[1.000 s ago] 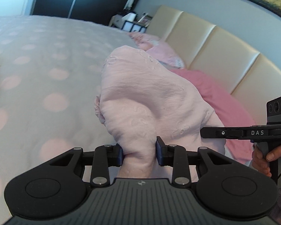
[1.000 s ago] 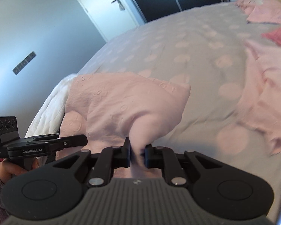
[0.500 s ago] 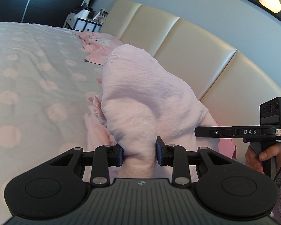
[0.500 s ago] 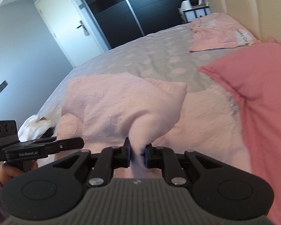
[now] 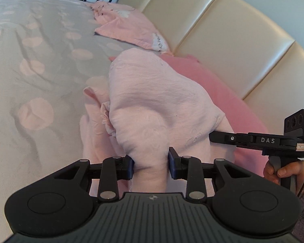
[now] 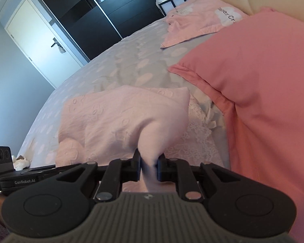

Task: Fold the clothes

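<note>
A pale pink embroidered garment (image 5: pixel 152 105) hangs bunched between both grippers, above the grey dotted bedspread (image 5: pixel 30 64). My left gripper (image 5: pixel 151 163) is shut on a thick fold of it. My right gripper (image 6: pixel 149 167) is shut on another pinch of the same garment (image 6: pixel 119 121). The right gripper also shows at the right of the left wrist view (image 5: pixel 253 140). The left gripper shows at the lower left of the right wrist view (image 6: pixel 20 179). More pale pink cloth with lace (image 6: pixel 198 129) lies on the bed under the held garment.
A salmon pink pillow (image 6: pixel 263 101) lies close on the right. A folded pink garment with white print (image 6: pixel 202 20) lies farther up the bed. A cream padded headboard (image 5: pixel 223 30) runs behind. A dark wardrobe (image 6: pixel 103 6) and white door (image 6: pixel 36 34) stand beyond the bed.
Both grippers have swung with the garment toward the headboard and pillow. The garment now hangs lower, over the lace cloth on the bed. Both grips are unchanged.
</note>
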A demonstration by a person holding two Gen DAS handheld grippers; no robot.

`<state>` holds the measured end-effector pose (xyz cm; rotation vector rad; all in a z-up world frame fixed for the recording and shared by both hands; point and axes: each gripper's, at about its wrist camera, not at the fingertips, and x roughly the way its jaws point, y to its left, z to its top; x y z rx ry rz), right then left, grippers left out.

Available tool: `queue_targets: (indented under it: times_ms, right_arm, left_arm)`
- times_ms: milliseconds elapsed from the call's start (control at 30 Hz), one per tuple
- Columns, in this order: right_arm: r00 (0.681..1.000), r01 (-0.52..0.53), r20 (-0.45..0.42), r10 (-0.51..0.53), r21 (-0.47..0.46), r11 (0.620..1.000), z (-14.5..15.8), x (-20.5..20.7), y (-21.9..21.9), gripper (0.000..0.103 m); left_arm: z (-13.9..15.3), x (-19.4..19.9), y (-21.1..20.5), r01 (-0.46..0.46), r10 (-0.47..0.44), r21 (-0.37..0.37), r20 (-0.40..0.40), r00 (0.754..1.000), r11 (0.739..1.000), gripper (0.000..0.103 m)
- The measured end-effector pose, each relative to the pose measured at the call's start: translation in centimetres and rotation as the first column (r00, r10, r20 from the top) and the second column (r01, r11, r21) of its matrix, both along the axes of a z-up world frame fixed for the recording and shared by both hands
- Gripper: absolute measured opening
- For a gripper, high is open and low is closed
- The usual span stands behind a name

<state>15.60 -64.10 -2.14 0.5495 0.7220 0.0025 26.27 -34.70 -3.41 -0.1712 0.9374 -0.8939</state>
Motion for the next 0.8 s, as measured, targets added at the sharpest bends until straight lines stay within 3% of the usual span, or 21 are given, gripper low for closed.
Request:
queue_targets:
  times_ms: [133,267,400,533,667,800]
  right_arm:
    - [0.998,0.062,0.01,-0.061,-0.083,0.995,-0.8,0.3,0.0,0.035]
    - [0.988,0.152,0.063,-0.142,-0.186,0.971,0.5,-0.7,-0.3,0.036]
    - [0.985,0.153,0.117,-0.128,-0.23,0.961,1.8,-0.8,0.9,0.021]
    - [0.99,0.095,0.125,-0.066,-0.238,0.967,1.3,1.0,2.7,0.02]
    - [0.993,0.096,0.084,-0.08,-0.209,0.973,-1.0,3.7,2.9,0.019]
    - [0.995,0.101,0.015,-0.1,-0.201,0.974,-4.6,5.8,2.2,0.014]
  left_arm:
    - [-0.8,1.1,0.2,-0.043,0.044,0.026,-0.03,0.999,0.999,0.039]
    - [0.5,0.7,1.8,-0.095,0.094,0.051,0.015,0.995,0.994,0.05]
    - [3.3,-0.2,2.9,-0.148,0.142,0.041,0.13,0.981,0.988,0.049]
    - [4.8,-0.6,1.1,-0.103,0.092,0.041,0.212,0.973,0.994,0.048]
    - [3.2,0.2,-2.3,-0.07,0.051,0.079,0.226,0.973,0.994,0.048]
    - [-0.1,2.2,-4.6,-0.071,0.044,0.152,0.174,0.984,0.986,0.048]
